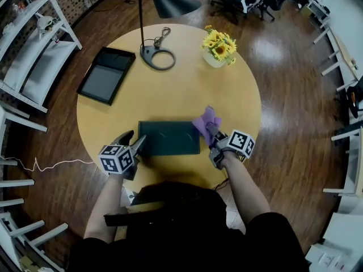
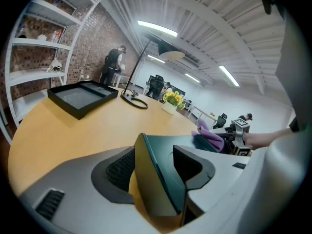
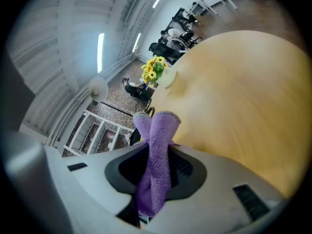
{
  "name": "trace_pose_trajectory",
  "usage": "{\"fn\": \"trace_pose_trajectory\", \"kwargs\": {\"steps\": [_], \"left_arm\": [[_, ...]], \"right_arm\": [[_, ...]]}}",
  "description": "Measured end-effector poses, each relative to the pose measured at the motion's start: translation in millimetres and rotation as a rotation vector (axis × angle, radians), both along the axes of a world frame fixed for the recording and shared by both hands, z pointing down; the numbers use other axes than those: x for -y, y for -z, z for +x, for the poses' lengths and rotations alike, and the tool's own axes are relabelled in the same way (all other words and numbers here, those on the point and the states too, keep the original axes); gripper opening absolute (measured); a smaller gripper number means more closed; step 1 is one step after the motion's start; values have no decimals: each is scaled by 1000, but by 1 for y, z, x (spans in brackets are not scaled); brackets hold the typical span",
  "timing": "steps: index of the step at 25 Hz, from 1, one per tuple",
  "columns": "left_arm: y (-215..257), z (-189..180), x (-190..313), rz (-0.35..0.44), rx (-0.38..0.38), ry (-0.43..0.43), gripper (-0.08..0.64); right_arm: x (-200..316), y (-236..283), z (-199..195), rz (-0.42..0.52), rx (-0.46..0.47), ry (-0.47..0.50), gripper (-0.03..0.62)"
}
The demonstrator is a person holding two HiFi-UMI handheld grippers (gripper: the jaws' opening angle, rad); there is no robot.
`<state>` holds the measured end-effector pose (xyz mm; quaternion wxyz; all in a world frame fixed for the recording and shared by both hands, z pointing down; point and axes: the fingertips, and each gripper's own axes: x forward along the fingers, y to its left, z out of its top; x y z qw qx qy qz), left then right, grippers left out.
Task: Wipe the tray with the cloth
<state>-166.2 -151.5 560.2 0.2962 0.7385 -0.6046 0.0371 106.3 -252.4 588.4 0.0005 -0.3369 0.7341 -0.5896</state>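
A dark green tray [image 1: 168, 137] lies on the round wooden table [image 1: 170, 95], near its front edge. My left gripper [image 1: 139, 145] is shut on the tray's left rim; in the left gripper view the tray's corner [image 2: 161, 179] sits between both jaws. My right gripper [image 1: 211, 134] is shut on a purple cloth [image 1: 206, 120] at the tray's right end, a little above it. In the right gripper view the cloth [image 3: 156, 155] stands up between the jaws as a folded strip. The cloth [image 2: 210, 139] also shows beyond the tray in the left gripper view.
A black tray [image 1: 106, 74] lies at the table's far left. A lamp's ring base [image 1: 157, 56] and a pot of yellow flowers [image 1: 219, 47] stand at the back. White shelves [image 1: 34, 55] line the left wall. Office chairs stand beyond the table.
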Motion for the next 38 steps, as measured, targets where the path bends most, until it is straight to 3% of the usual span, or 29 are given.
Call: {"fn": "trace_pose_trajectory", "kwargs": {"steps": [5, 8, 10, 15, 18, 24, 29, 34, 38], "left_arm": [[5, -3, 45, 39, 67, -139, 245], [-10, 6, 63, -13, 92, -264, 252], [-21, 11, 66, -63, 64, -335, 253], [-20, 17, 64, -42, 10, -385, 229], [-18, 18, 60, -16, 10, -406, 227], [-17, 21, 26, -36, -12, -434, 227], [-14, 35, -23, -47, -158, -364, 229], [-13, 76, -72, -67, -275, -331, 229], [-14, 97, -83, -77, -308, -293, 230]], "right_arm": [[-50, -7, 37, -57, 93, -208, 94], [-87, -13, 44, -79, 126, -332, 94], [-113, -16, 41, -80, 145, -396, 94], [-150, -33, 15, -109, 221, -538, 94], [-140, -40, 5, -88, 192, -583, 94], [-112, -38, 16, -35, 106, -526, 91], [-55, -33, 15, -11, 74, -456, 87], [-7, -33, -4, -15, 85, -312, 87], [8, -38, -13, -48, 141, -296, 87]]}}
